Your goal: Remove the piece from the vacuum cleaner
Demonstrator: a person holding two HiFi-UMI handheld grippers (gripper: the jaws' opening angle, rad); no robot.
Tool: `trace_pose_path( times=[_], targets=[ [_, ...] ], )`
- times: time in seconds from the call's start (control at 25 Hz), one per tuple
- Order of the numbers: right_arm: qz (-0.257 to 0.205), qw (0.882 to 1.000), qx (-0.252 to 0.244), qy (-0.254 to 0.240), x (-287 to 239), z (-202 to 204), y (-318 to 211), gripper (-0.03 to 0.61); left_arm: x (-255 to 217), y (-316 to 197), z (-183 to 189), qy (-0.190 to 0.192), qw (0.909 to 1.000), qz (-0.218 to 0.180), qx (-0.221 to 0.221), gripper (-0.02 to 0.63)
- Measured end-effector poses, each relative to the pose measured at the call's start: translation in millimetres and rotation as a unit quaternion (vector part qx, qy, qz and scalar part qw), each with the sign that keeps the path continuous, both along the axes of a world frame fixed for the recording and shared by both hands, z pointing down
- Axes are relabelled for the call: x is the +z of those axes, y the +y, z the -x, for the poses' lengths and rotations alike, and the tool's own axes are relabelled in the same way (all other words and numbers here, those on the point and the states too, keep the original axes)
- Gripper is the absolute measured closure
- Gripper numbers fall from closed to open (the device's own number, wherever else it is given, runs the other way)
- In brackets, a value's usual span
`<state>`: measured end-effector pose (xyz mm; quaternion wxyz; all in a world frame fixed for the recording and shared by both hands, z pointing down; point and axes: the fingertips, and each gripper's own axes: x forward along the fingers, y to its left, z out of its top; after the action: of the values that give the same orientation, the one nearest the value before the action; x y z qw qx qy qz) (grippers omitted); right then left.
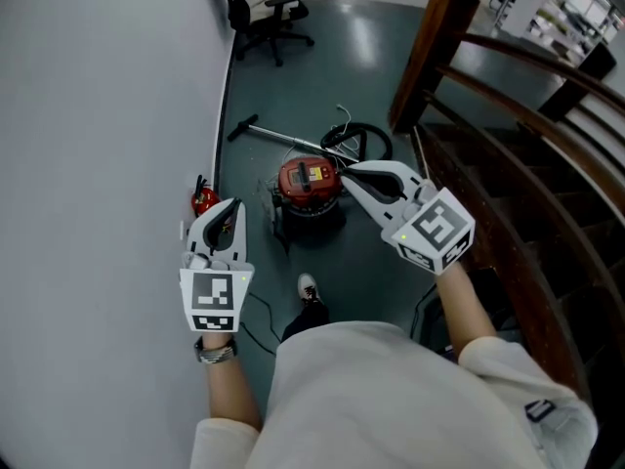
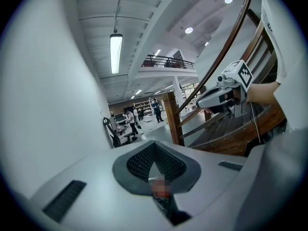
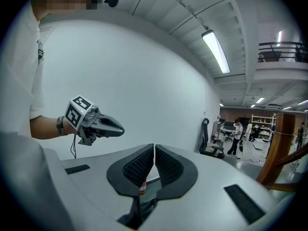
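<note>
- Shirt (image 1: 391, 399) of the person fills the bottom of the head view.
- One vacuum (image 1: 308, 189) stands on the grey floor (image 1: 322, 66). It has a red lid and a black drum, with one black hose (image 1: 376, 140) coiled behind it and one wand (image 1: 278, 135) lying beside it.
- Two grippers are held up: left gripper (image 1: 236, 208) and right gripper (image 1: 347, 171). Both are clenched, with nothing between the jaws.
- Vacuum sits well below, between the two tips as seen from above. Neither gripper touches it.
</note>
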<state>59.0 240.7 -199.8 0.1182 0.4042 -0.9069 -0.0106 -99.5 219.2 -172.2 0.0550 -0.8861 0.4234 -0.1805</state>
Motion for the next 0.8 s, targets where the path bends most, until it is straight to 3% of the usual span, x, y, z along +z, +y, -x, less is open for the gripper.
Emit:
trace_pose_path(
  times=[0.8],
  targets=[
    [0.003, 1.000, 0.027, 0.006, 9.5, 26.3, -98.0, 0.549, 20.1, -96.8, 27.6, 0.005, 0.9997, 0.019, 0.015, 0.613]
  ],
)
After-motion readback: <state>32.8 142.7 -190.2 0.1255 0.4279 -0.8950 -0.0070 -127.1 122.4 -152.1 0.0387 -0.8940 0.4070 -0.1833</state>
